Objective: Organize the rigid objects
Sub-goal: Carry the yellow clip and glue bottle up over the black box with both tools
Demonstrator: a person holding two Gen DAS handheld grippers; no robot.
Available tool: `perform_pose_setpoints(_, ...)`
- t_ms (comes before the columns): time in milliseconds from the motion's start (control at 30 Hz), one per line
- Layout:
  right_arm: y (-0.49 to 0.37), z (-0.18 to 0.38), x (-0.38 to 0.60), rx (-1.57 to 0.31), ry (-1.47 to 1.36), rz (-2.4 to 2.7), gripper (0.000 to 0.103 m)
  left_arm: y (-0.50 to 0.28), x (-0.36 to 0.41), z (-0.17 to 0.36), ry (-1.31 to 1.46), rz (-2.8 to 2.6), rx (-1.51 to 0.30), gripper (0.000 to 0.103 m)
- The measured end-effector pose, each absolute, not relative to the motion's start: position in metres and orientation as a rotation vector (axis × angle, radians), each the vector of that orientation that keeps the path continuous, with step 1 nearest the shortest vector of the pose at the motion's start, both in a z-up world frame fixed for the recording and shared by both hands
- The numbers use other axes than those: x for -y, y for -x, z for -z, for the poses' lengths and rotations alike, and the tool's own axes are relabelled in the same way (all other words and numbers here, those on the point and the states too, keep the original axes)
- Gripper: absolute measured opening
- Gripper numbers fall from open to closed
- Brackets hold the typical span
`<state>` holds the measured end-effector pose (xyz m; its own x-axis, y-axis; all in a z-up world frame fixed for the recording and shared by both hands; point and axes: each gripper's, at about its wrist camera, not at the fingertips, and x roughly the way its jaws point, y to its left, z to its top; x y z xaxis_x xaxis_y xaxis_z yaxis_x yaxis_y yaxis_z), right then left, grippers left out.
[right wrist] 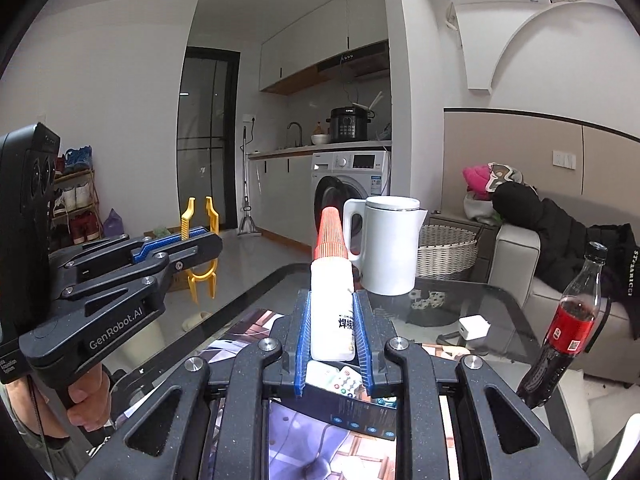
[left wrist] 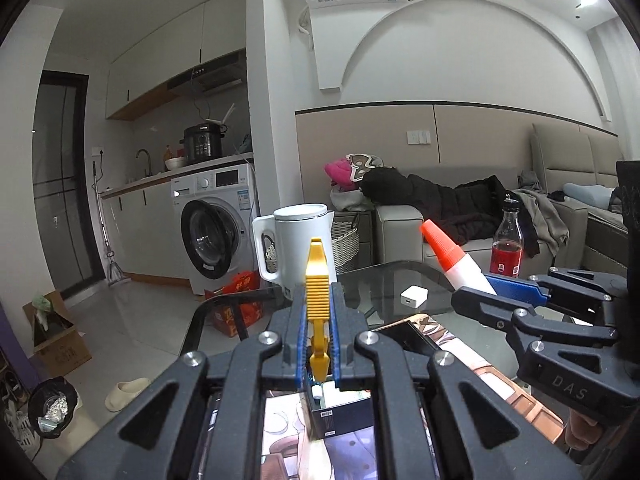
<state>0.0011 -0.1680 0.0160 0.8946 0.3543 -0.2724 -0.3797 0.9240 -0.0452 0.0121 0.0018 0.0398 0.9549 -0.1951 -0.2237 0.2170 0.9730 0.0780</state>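
My left gripper [left wrist: 318, 304] is shut on a yellow plastic clip [left wrist: 317, 280] and holds it upright above the glass table [left wrist: 384, 276]. In the right wrist view the clip [right wrist: 199, 248] shows as a two-pronged yellow piece in the left gripper [right wrist: 192, 246]. My right gripper [right wrist: 332, 312] is shut on a white glue bottle with a ribbed orange cap [right wrist: 330, 280], tip pointing away. The bottle [left wrist: 452, 256] and the right gripper [left wrist: 500, 288] also show at the right of the left wrist view. An open dark box [right wrist: 352, 404] with small items lies below both grippers.
A white kettle [right wrist: 390, 244] stands at the table's far edge. A cola bottle [right wrist: 568, 328] stands at the right. A white charger cube [right wrist: 474, 328] lies on the glass. A printed mat [left wrist: 472, 364] covers the near part of the table. A sofa [left wrist: 440, 232] lies beyond.
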Motion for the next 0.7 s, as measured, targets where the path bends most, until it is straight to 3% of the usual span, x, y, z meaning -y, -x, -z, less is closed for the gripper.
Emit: perform_pose_setpoints(700, -0.046, -0.026, 0.161, -0.254, 0.076, -0.343, 0.02, -0.059, 0.008, -0.049, -0.025, 0.185, -0.194, 0.007)
